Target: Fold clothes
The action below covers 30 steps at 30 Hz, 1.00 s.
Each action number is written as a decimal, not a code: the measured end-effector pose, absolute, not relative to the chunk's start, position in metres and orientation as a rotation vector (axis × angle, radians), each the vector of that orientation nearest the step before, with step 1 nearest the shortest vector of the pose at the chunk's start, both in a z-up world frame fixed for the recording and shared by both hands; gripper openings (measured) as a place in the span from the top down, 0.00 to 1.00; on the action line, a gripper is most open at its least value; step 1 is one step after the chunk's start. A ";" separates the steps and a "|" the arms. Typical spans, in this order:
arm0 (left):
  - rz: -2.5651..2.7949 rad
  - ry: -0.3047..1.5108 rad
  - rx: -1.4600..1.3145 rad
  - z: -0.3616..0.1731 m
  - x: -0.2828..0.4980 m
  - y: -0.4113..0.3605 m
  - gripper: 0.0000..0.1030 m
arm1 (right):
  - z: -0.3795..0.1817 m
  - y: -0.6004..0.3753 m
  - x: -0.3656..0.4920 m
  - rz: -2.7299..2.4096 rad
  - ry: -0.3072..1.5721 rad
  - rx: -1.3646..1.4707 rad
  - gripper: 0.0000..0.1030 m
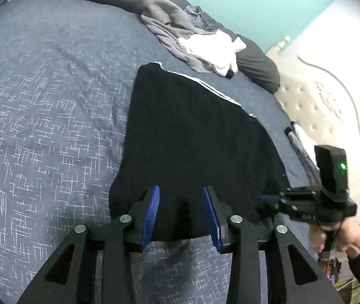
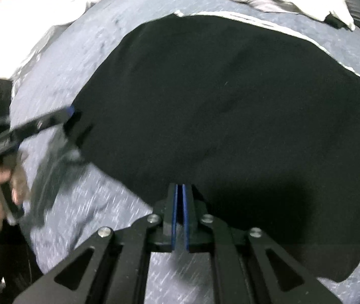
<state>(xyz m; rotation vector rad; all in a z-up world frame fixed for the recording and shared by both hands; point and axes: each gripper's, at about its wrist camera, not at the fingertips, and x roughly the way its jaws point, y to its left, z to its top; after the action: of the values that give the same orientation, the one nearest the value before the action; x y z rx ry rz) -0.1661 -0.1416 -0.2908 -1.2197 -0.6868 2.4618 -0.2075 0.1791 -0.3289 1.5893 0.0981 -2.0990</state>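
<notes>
Here, black garment (image 1: pixel 192 131) flat on blue bedspread (image 1: pixel 48 101); left hand-held gripper (image 1: pixel 181 192) apart, empty; right hand-held gripper (image 2: pixel 180 186) together.

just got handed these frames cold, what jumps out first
A big black garment with white stripes on its far edge lies spread on the blue-grey bedspread, filling the middle of both views. The left gripper stands at its near edge, jaws opening; the right gripper is shut at its near hem. A grey and white clothes pile waits behind.
</notes>
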 end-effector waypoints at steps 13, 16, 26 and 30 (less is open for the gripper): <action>2.444 -0.697 -1.193 -0.287 -0.164 -0.141 0.61 | -0.346 0.184 -0.287 -2.241 0.035 1.667 0.97; 2.438 -0.713 -1.192 -0.288 -0.164 -0.144 0.60 | -0.345 0.186 -0.311 -2.284 0.022 1.665 0.97; 2.440 -0.723 -1.196 -0.289 -0.163 -0.149 0.60 | -0.339 0.179 -0.379 -2.419 -0.013 1.637 0.97; 2.439 -0.715 -1.201 -0.290 -0.163 -0.149 0.59 | -0.338 0.187 -0.406 -2.465 -0.056 1.630 0.97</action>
<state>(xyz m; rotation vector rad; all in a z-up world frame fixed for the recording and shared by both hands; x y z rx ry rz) -0.1632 -0.1490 -0.2901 -1.2015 -0.7148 2.4393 -0.4062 0.1865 -0.3380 1.6295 -0.0562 -2.4651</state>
